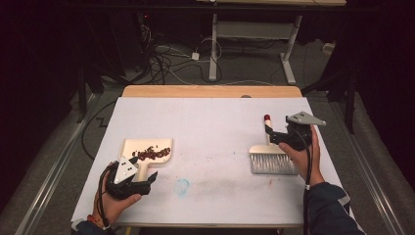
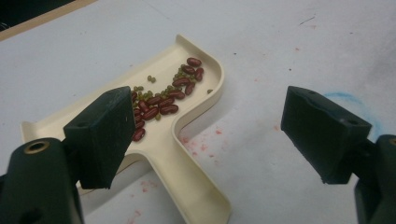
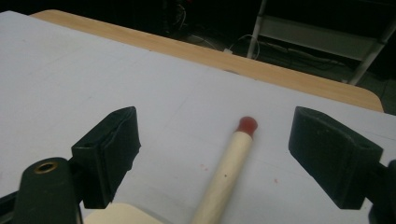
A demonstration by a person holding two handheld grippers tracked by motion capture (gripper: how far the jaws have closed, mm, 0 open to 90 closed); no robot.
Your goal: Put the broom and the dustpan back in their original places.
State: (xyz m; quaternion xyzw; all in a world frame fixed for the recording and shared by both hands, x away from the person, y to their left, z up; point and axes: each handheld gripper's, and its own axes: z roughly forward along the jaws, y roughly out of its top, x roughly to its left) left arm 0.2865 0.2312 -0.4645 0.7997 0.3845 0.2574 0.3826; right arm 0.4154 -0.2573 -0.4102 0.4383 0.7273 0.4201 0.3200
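Beans point(image 1: 152, 153) sit in dustpan point(image 1: 147, 155); sweeping looks done. Right claw point(image 1: 268, 135) wide open, brush point(image 1: 272, 155) handle loose between jaws, pointing 12 o'clock. Left claw point(image 1: 147, 181) open over dustpan handle. Next: pinch handle, lift level.

Left tongs point(image 1: 142, 182) jaws wide apart, low over table; right tongs point(image 1: 272, 137) jaws wide, gripping nothing.

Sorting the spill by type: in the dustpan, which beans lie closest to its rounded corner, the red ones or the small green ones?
The red beans: a few sit right in the dustpan's rounded corner, while the green ones lie scattered farther from the wall.
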